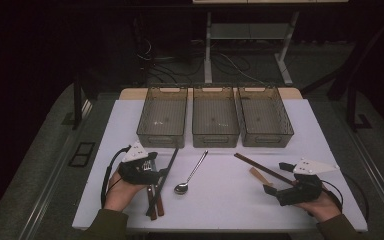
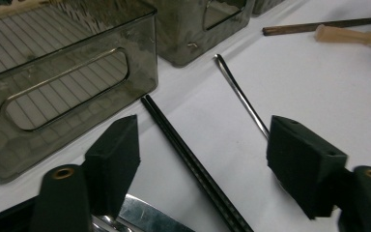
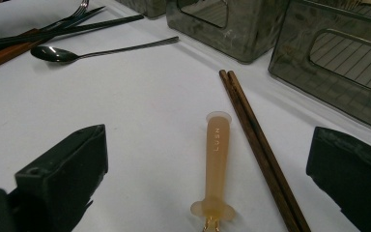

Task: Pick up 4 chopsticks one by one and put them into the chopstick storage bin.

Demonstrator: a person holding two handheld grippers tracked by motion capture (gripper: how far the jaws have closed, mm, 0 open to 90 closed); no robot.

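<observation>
Nearest, at 7 o'clock on the white table: left tool, in person's hand, over a pile of cutlery. Jaws apart, nothing clamped; black chopsticks run between them on the table, pads not touching. A fork lies just under the tool body; brown chopsticks poke out of the pile toward 6.

At 5 o'clock: right tool, in the other hand, jaws apart, w/ nothing gripped. Between its jaws on the table lies a pale amber handle; what it belongs to can't be told. Just beside it at 3, a second brown chopstick pair, not touching the pads.

Table centre: spoon, bowl toward 6, handle toward 1, well apart from both tools.

Far edge, 11 to 1 o'clock: three smoked-plastic bins side by side, left bin, middle bin, right bin.
</observation>
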